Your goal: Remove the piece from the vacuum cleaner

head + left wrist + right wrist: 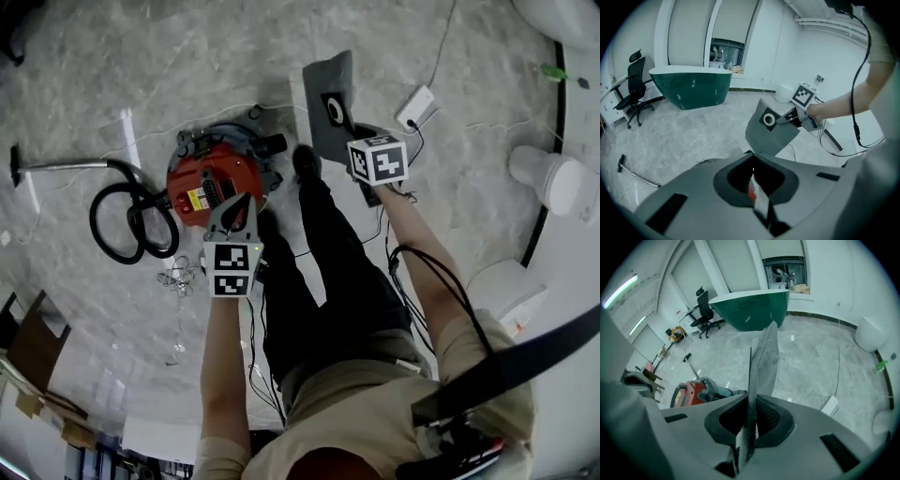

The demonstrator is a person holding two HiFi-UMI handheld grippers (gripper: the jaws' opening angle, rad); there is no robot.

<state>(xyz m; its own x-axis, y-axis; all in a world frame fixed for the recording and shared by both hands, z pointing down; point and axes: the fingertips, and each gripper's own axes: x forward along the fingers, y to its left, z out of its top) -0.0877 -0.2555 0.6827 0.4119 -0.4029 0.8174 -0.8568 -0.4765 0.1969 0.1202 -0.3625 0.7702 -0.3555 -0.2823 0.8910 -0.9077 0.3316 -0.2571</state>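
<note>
1. My right tool (pixel 750 414) is clamped on the piece (pixel 765 357) (a flat grey bag with a ringed hole). The jaws pinch one edge, and the bag stands up out of them.
2. The piece is held in the air above the floor (pixel 187 56), apart from the vacuum cleaner (pixel 217 176), which sits on the floor well in from its dark-trimmed edge.
3. My left tool (pixel 242 199) hovers over the red vacuum cleaner with its jaws together. A red-and-white sliver shows in their slit, possibly the machine below, though I can't be certain.
4. The black hose (pixel 122 220) lies coiled on the floor just beside the vacuum cleaner.
</note>
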